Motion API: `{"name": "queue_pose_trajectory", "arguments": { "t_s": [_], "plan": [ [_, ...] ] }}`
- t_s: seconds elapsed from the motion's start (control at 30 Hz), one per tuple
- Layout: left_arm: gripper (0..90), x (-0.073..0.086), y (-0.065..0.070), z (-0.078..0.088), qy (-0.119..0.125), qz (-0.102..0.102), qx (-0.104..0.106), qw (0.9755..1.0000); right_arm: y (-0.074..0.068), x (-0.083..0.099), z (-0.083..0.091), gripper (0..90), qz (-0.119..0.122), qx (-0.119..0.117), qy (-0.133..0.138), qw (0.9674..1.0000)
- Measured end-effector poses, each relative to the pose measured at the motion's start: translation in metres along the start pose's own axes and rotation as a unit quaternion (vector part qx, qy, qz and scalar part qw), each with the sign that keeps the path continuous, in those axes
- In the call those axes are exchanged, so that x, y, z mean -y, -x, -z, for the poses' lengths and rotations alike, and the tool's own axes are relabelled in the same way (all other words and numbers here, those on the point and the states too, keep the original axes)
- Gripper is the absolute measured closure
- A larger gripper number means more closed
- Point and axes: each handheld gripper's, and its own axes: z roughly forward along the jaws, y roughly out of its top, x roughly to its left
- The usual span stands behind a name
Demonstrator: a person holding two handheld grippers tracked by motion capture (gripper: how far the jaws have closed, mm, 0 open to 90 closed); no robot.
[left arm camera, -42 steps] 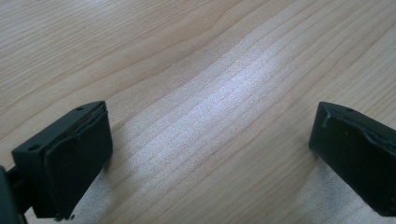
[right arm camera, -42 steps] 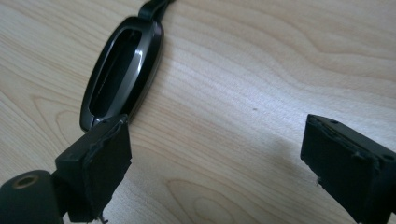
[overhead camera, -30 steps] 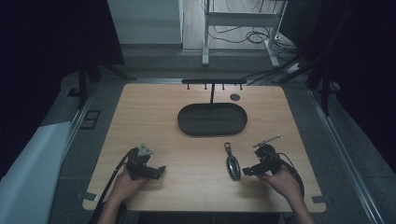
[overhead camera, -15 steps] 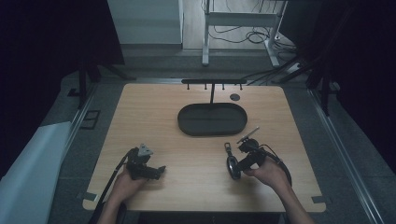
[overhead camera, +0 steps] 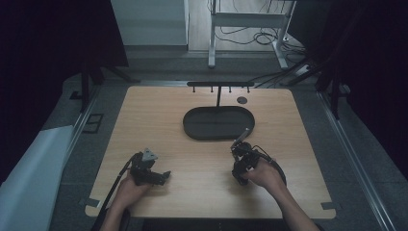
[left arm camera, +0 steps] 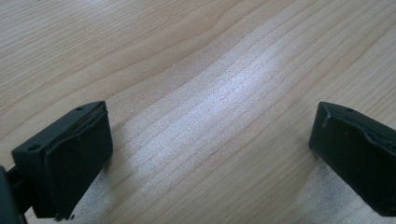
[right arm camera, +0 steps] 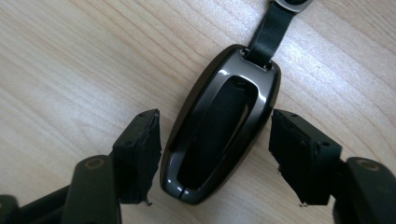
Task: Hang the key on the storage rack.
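A glossy dark key fob (right arm camera: 219,126) with a black strap (right arm camera: 273,23) lies flat on the wooden table (overhead camera: 192,159). In the right gripper view my right gripper (right arm camera: 217,140) is open, one jaw on each side of the fob's lower half, with small gaps to its edges. From above, the right gripper (overhead camera: 239,169) sits at the front right, held by a hand, and covers the fob. My left gripper (overhead camera: 163,175) rests at the front left, pointing right. Its jaws stand wide open in the left gripper view (left arm camera: 210,149), with bare wood between them.
A black oval tray (overhead camera: 192,131) lies at the table's middle back. Behind it stands a low black rack with small hooks (overhead camera: 219,85), and a small dark disc (overhead camera: 242,100) lies beside it. Cables trail from both grippers toward the front edge.
My right gripper has moved left from beside the key fob to over it, so its jaws now straddle the fob. The left gripper has stayed put.
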Motion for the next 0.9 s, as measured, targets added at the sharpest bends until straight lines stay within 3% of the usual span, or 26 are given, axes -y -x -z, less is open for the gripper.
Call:
{"name": "queue_pose_trajectory", "arguments": {
  "t_s": [0.07, 0.23, 0.37, 0.57, 0.9],
  "plan": [
    [0.0, 0.0, 0.0, 0.0, 0.0, 0.0, 0.0, 1.0, -0.002, -0.003, -0.003, 35.5, 0.002, 0.012, -0.009, 0.9999],
    [0.0, 0.0, 0.0, 0.0, 0.0, 0.0, 0.0, 1.0, -0.002, -0.008, -0.011, 37.0, 0.006, 0.014, -0.022, 0.9996],
    [0.0, 0.0, 0.0, 0.0, 0.0, 0.0, 0.0, 1.0, -0.002, -0.011, -0.011, 39.4, 0.025, 0.024, -0.028, 0.999],
    [0.0, 0.0, 0.0, 0.0, 0.0, 0.0, 0.0, 1.0, 0.0, -0.01, -0.01, 45.6, 0.05, 0.022, -0.014, 0.9984],
    [0.0, 0.0, 0.0, 0.0, 0.0, 0.0, 0.0, 1.0, 0.004, -0.011, 0.004, 47.0, 0.056, 0.001, -0.004, 0.9984]
  ]
}}
